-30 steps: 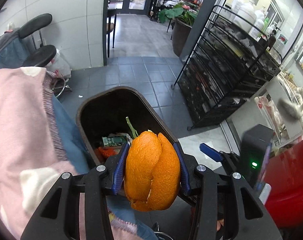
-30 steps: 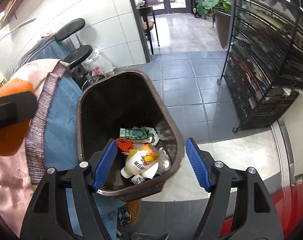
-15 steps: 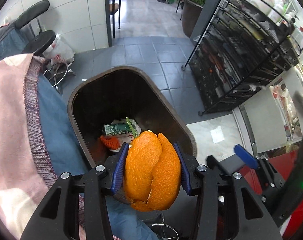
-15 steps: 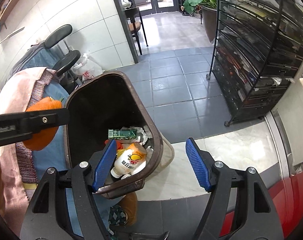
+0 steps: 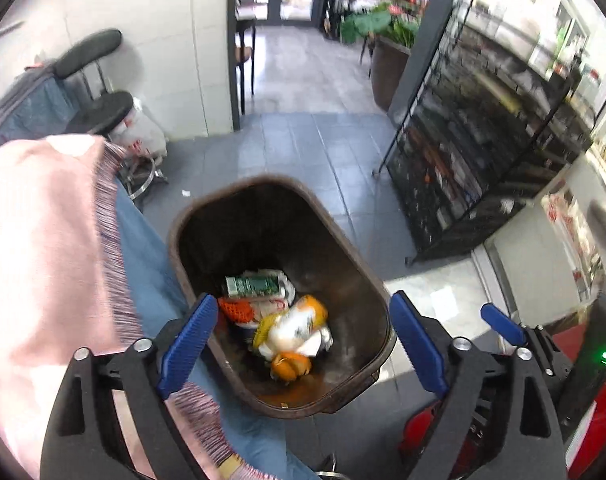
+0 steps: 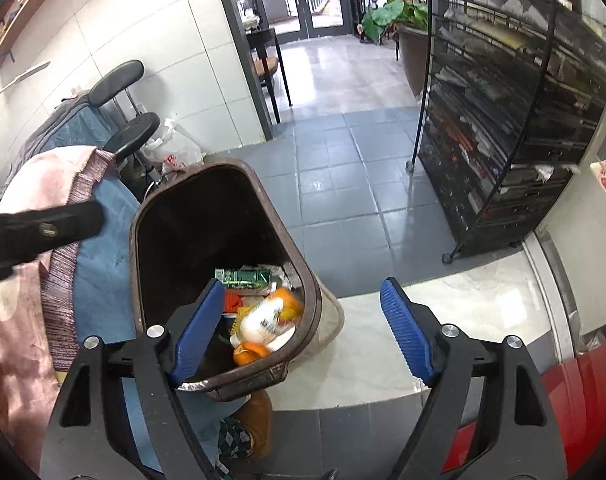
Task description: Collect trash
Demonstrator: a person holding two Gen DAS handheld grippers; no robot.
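A dark brown trash bin (image 5: 207, 216) stands on the floor below both grippers; it also shows in the right wrist view (image 6: 303, 268). The orange peel (image 5: 291, 364) lies at the bin's bottom beside a white-and-orange bottle (image 5: 299, 330), a green carton (image 5: 253, 285) and red netting (image 5: 235, 309). The peel (image 6: 249, 351), bottle (image 6: 265, 320) and carton (image 6: 243, 276) show in the right wrist view too. My left gripper (image 5: 303, 340) is open and empty above the bin. My right gripper (image 6: 303, 328) is open and empty over the bin's right rim.
The person's pink sleeve (image 5: 35, 248) and blue jeans (image 5: 143, 256) are left of the bin. A black wire rack (image 6: 515, 128) stands right, a black chair (image 6: 131, 136) and white bag (image 6: 175, 148) behind. A red surface (image 6: 583, 392) lies at lower right.
My left gripper opened and the orange peel dropped into the bin. The right gripper stayed open and shifted a little right of the bin.
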